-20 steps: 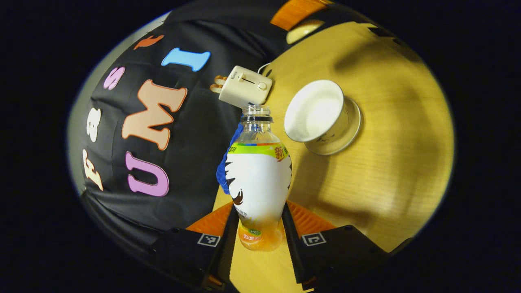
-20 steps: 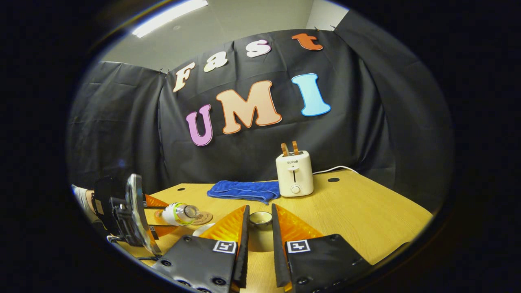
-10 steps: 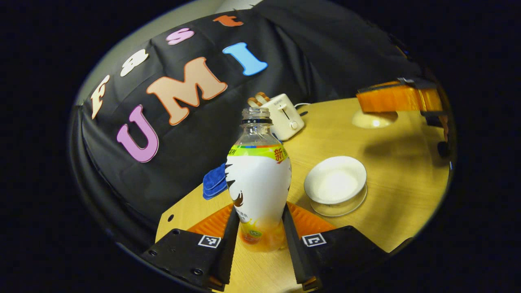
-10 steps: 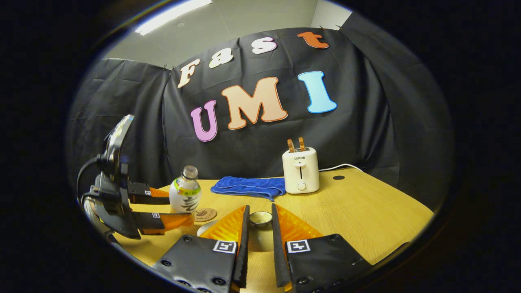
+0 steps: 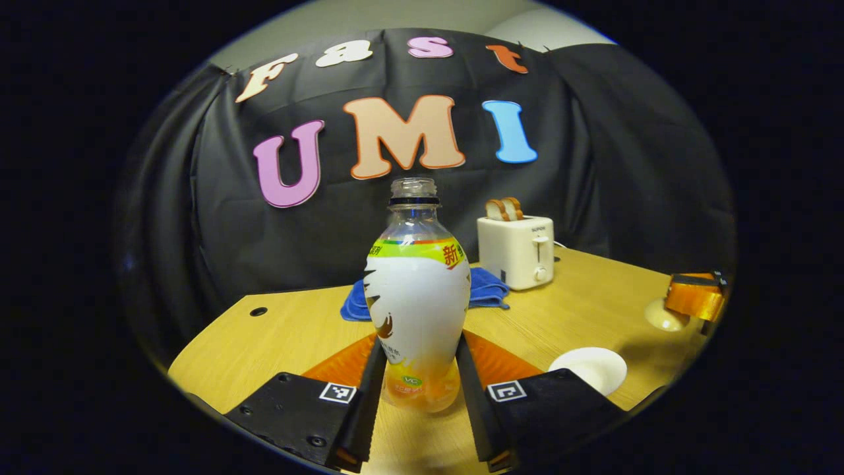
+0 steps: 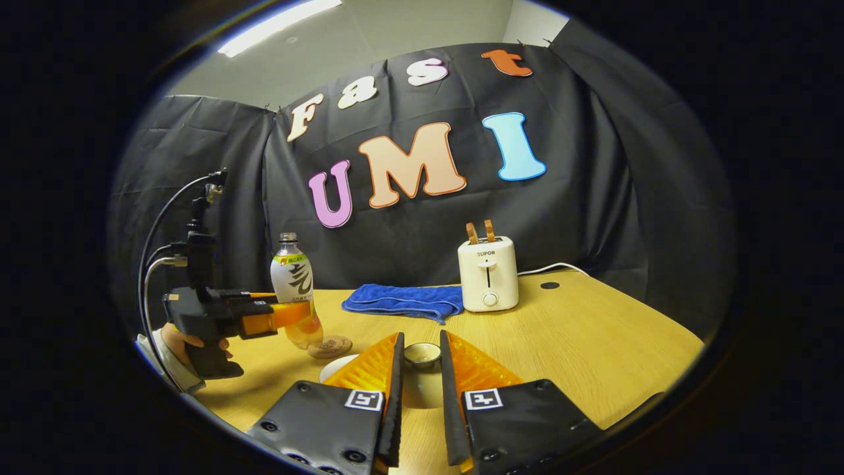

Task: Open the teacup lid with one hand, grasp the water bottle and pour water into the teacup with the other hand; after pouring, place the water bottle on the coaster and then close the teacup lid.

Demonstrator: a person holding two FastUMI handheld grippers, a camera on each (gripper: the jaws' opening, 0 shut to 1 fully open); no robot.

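Clear plastic, uncapped and upright, the water bottle (image 5: 417, 297) was clenched low on its body between your left gripper (image 5: 414, 386) fingers, carried just above the desk (image 6: 593, 343) and close beside the coaster (image 6: 330, 346), with the open teacup (image 5: 589, 367) near it to the right. Your right gripper (image 6: 420, 369) was held level over the desk with its fingers closed on the teacup lid (image 6: 422, 353). With a grip that low, the bottle could have tipped or spilled if you had set it down off-centre on the coaster.
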